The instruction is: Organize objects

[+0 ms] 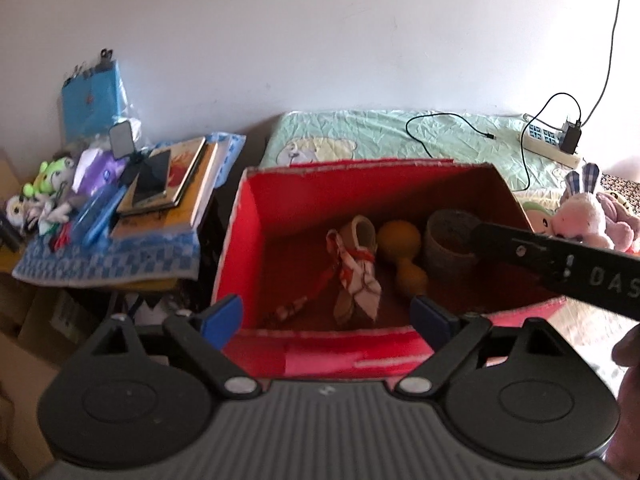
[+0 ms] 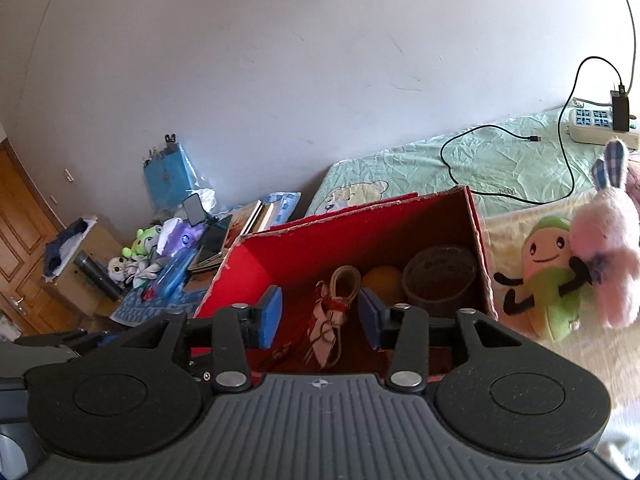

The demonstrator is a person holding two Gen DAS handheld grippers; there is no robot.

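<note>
Left wrist view: open red box (image 1: 256,216) holding an orange dumbbell (image 1: 400,248).

Both grippers (image 1: 328,316) (image 2: 320,314) empty, fingers apart

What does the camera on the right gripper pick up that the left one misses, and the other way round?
Only the right wrist view shows the wooden door, the dark flask on a low stand, and the whole green smiling plush.

Only the left wrist view shows the right gripper's black arm reaching across the box, and part of a hand.

Both show the red box holding a beige pouch, an orange gourd-shaped toy and a round container, plus the pink bunny, the power strip and the book stack.
</note>
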